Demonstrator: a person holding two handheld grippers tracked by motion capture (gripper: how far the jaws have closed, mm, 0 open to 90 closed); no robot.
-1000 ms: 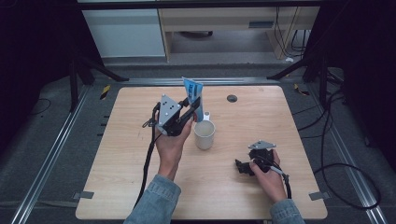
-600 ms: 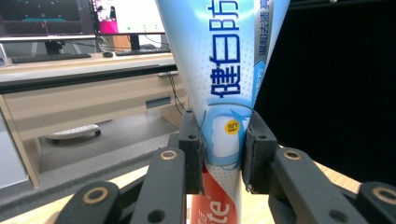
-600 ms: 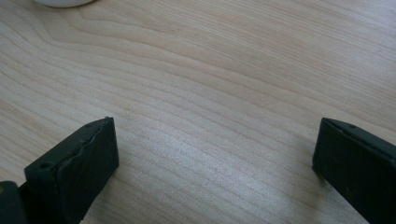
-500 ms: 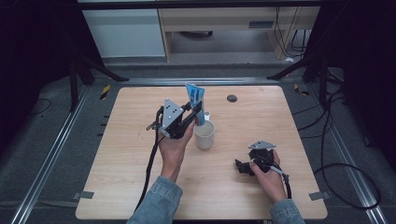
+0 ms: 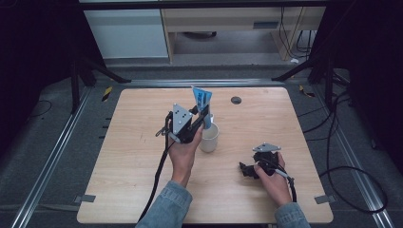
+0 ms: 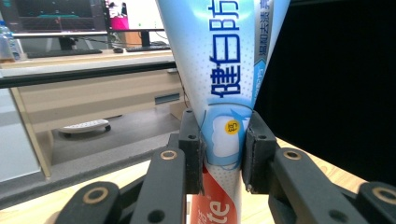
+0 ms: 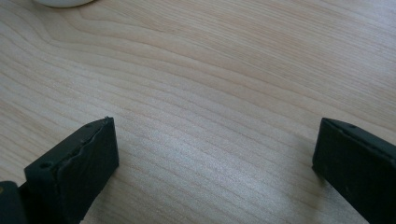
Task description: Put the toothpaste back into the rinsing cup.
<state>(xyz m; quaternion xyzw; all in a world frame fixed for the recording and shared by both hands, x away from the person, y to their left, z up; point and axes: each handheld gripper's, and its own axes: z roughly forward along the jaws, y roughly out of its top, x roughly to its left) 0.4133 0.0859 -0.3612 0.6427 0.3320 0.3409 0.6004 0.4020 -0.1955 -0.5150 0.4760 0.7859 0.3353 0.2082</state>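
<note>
Wooden table [image 5: 133, 180]: left gripper [image 6: 223, 154] clamps toothpaste tube [image 6: 219, 70]; right gripper [image 7: 215, 163] gapes.

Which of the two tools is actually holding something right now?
The left tool, raised over the cup, is clamped on the toothpaste tube. The right tool rests open on the table, holding nothing.

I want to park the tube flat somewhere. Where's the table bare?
Bare wood lies left of the left gripper out to the table edge, and along the near edge between both forearms. The middle is crowded: toothpaste tube, white cup, right gripper.
</note>
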